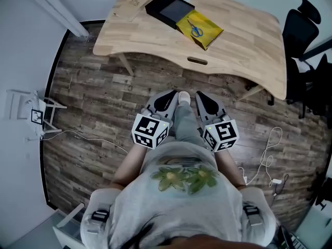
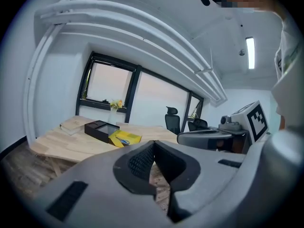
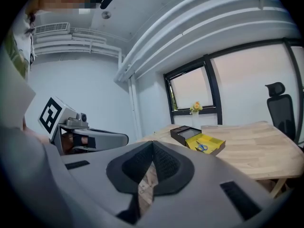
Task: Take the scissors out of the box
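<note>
Two grippers are held close to the person's body over the dark wood-plank floor [image 1: 93,95], well short of the light wooden table [image 1: 249,40]. The left gripper [image 1: 170,94] has its jaws pressed together at the tips, with nothing between them; its own view shows only floor through the small gap lower down. The right gripper [image 1: 201,94] is just beside it, and its jaws are likewise closed at the tips on nothing. A white shoe tip [image 1: 184,96] shows between the two.

On the far part of the table lies a shallow open box with a yellow inside [image 1: 211,33]. The blue-handled scissors [image 1: 195,29] lie flat in it. Touching its left side is a black rectangular tray [image 1: 167,7]. From the right gripper view the scissors sit in the yellow box, with the black tray at its far left. A black office chair [image 1: 301,27] stands at the table's right end, and a white cable [image 1: 267,152] trails over the floor on the near right.
</note>
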A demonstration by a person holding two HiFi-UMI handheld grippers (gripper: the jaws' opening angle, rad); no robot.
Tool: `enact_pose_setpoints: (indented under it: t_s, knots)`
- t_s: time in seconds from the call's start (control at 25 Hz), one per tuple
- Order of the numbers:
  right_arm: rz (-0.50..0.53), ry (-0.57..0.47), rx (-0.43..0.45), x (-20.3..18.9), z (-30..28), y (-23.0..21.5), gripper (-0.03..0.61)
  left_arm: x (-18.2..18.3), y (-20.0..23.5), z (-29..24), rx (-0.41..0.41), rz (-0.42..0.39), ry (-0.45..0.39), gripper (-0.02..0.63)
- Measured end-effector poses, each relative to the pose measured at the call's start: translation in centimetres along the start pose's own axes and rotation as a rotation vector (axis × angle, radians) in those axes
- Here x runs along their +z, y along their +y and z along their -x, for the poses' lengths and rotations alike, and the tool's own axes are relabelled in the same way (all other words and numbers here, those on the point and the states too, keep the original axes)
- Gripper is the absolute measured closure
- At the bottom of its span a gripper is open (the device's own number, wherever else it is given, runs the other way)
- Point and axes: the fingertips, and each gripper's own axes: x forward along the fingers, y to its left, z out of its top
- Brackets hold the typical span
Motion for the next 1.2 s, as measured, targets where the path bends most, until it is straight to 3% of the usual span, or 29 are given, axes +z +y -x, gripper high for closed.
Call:
enact_pose_setpoints:
  t_s: [0.68,1.2]
  knots:
    - [0.018,-0.006,0.056,7.5,-15.3,-15.4,0.571,8.0,10.5,-16.9,0.066,-0.019,0.014,0.607]
    - [0.02,0.078,0.055,8.0,-23.2,-22.5,0.571,10.2,15.8,-26.1,0.068,-0.002,0.042,0.607]
